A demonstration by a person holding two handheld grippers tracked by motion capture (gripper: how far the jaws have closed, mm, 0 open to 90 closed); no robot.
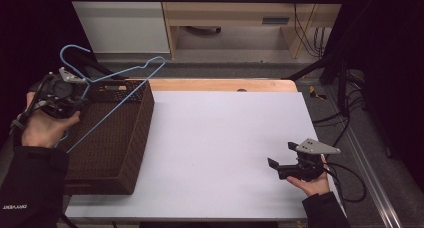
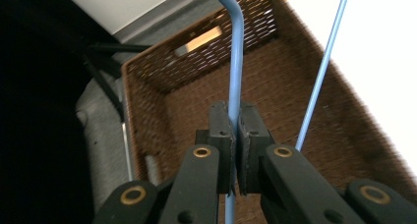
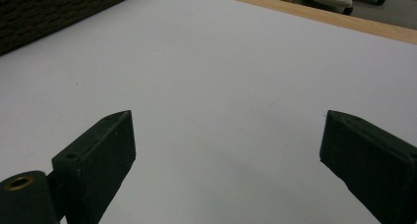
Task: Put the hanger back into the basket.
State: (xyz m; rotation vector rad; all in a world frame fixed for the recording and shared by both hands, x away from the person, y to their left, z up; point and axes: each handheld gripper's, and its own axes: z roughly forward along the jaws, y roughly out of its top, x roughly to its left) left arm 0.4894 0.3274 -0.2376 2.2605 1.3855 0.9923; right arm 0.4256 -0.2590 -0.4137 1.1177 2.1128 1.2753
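Observation:
A light blue wire hanger hangs tilted over a brown wicker basket at the table's left end. My left gripper is shut on one of the hanger's wires, above the basket's left rim. In the left gripper view the pads pinch the blue wire, and the woven basket floor lies below, with nothing in the part I can see. My right gripper rests low over the white table top at the right, jaws open wide with nothing between them.
A bare wooden strip runs along the table's far edge. Black cables trail off the right side. Beyond the table stand a white cabinet and a wooden desk frame. A basket corner shows upper left in the right gripper view.

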